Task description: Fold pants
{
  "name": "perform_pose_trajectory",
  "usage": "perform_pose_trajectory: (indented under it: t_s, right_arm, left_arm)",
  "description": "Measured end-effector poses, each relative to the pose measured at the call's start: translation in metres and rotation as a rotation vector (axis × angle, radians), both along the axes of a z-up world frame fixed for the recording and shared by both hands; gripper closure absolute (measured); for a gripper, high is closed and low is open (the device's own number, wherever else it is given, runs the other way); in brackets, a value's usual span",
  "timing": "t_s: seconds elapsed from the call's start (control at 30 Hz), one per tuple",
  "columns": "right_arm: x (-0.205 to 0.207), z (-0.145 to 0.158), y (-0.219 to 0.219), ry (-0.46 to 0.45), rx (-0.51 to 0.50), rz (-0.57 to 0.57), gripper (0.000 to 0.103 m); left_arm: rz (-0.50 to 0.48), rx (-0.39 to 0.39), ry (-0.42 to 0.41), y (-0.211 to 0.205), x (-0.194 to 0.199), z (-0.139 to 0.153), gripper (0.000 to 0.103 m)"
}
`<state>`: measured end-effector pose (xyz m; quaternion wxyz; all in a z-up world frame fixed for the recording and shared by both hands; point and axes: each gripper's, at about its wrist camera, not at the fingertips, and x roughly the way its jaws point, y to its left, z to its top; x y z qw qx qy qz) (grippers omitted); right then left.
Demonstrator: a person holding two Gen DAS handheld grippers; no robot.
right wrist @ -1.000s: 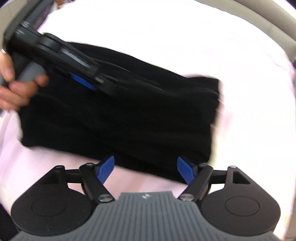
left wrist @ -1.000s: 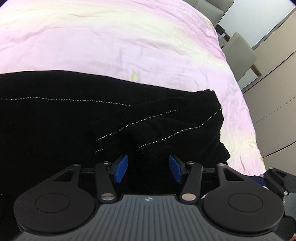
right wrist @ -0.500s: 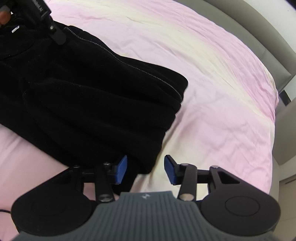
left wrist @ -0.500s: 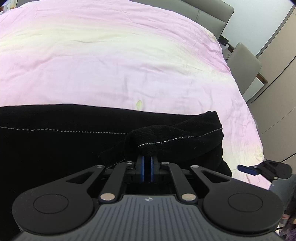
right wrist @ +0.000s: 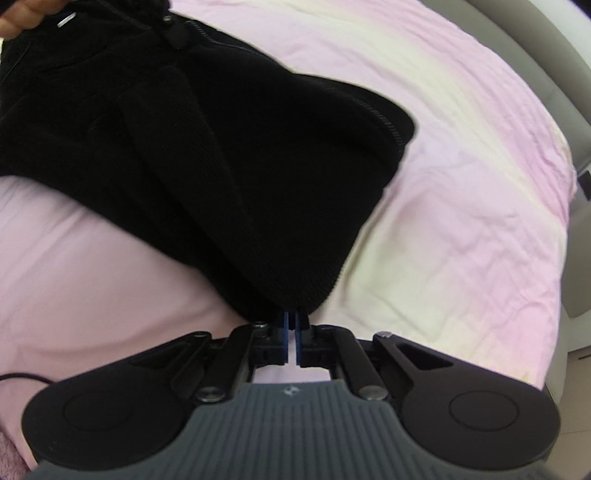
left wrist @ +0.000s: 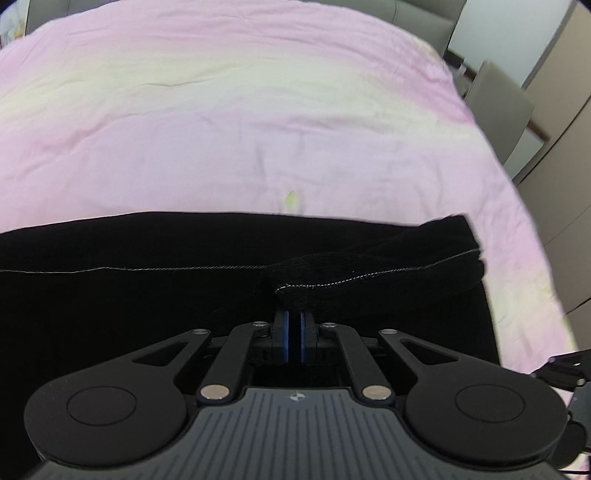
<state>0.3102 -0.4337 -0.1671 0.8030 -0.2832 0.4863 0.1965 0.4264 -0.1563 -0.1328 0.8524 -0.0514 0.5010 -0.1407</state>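
Observation:
Black pants with pale stitching lie across a pink bed. My left gripper is shut on a raised fold of the pants' cloth near a stitched hem, its blue pads pressed together on the fabric. In the right wrist view the same pants spread up and to the left, and my right gripper is shut on their near bottom corner. Part of the right gripper shows at the lower right edge of the left wrist view. A hand shows at the top left corner.
The pink and pale yellow bedspread stretches far beyond the pants. A grey headboard rims it at the right. A grey chair and cabinet doors stand beside the bed. A thin black cable lies at the lower left.
Both grippers went from open to shut on the pants, the left first, then the right after sliding onto the near corner. The pinched cloth has lifted a little.

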Motion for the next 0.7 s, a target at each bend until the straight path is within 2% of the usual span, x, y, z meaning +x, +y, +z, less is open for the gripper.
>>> perform_pose_trajectory:
  t_s: [0.17, 0.27, 0.33, 0.4, 0.43, 0.5, 0.57, 0.63, 0.7]
  right_arm:
    - [-0.001, -0.014, 0.006, 0.062, 0.039, 0.002, 0.103]
    - [-0.006, -0.023, 0.015, 0.101, 0.020, 0.023, 0.103]
    - [-0.011, -0.030, 0.018, 0.193, 0.030, 0.042, 0.103]
    - [-0.026, -0.022, 0.022, 0.103, -0.039, 0.085, 0.103]
    - [-0.027, -0.015, 0.019, 0.094, -0.020, 0.059, 0.103]
    - [-0.023, -0.004, 0.009, 0.098, 0.020, -0.001, 0.103]
    - [-0.017, 0.002, 0.004, 0.068, 0.002, -0.024, 0.101]
    - [-0.012, 0.014, 0.000, 0.037, 0.004, -0.053, 0.099]
    - [0.002, 0.028, -0.004, 0.000, 0.039, -0.086, 0.091]
  left_arm:
    - [-0.037, 0.091, 0.036, 0.002, -0.001, -0.026, 0.097]
    - [-0.042, 0.143, 0.036, -0.007, 0.002, -0.042, 0.097]
    - [-0.046, 0.176, 0.024, -0.012, 0.002, -0.042, 0.097]
    - [-0.077, 0.170, 0.009, -0.011, -0.001, -0.037, 0.096]
    - [-0.093, 0.163, 0.009, -0.009, -0.002, -0.035, 0.095]
    - [-0.101, 0.159, 0.002, -0.003, -0.004, -0.029, 0.086]
    - [-0.113, 0.158, 0.007, 0.003, -0.005, -0.024, 0.073]
    - [-0.115, 0.159, 0.006, 0.010, -0.009, -0.018, 0.073]
    - [-0.148, 0.157, -0.016, 0.016, -0.016, -0.008, 0.073]
